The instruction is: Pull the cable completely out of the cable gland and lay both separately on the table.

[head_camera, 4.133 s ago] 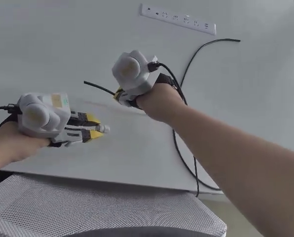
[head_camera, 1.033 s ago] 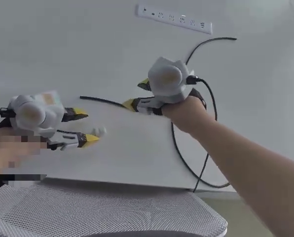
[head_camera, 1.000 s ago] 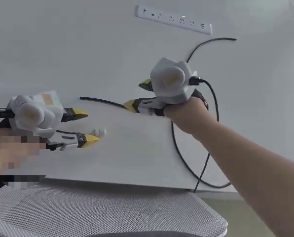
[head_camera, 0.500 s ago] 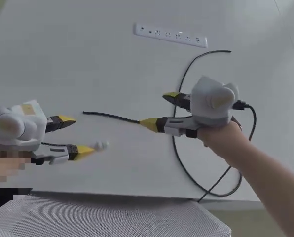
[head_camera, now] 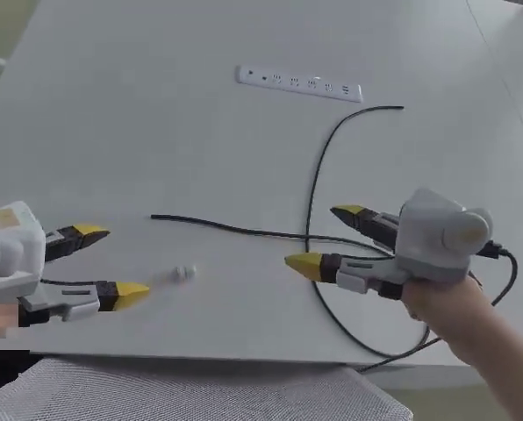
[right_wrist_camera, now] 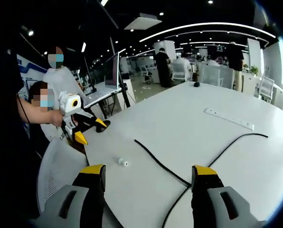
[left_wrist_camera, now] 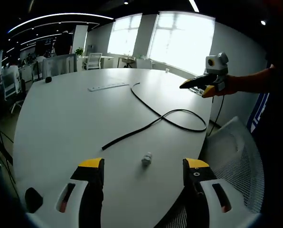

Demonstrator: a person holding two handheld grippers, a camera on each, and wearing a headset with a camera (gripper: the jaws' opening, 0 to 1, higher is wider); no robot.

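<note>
Both grippers have backed off the work. The right gripper (head_camera: 325, 237), which a few seconds ago was down on the cable (head_camera: 244, 231) close to its free end, now hangs over the right part of the near edge of the table (head_camera: 112, 114). Its jaws are spread, with nothing between them. The left gripper (head_camera: 111, 263), which then had the cable gland (head_camera: 183, 274) at its tips, sits at the near-left edge, likewise wide apart and empty.

The gland lies by itself close to the near edge, just ahead of the left gripper's jaws. The cable's free end rests a little further in from that edge, near the gland but clear of it. From here I'd judge the pull done and the two pieces laid separately, so the task looks finished or very nearly so.

The headset has swung as well, so some of the apparent shift is only the camera's.

From its free end the cable runs right, crosses itself and curls into a loop toward the near-right edge. Its other end stops short of the power strip (head_camera: 299, 83) on the far side. Part of that loop is hidden behind the right gripper and the hand (head_camera: 446, 307). Down there I can't separate the cable from the gripper's own lead. The gland is too small to show any detail.
</note>
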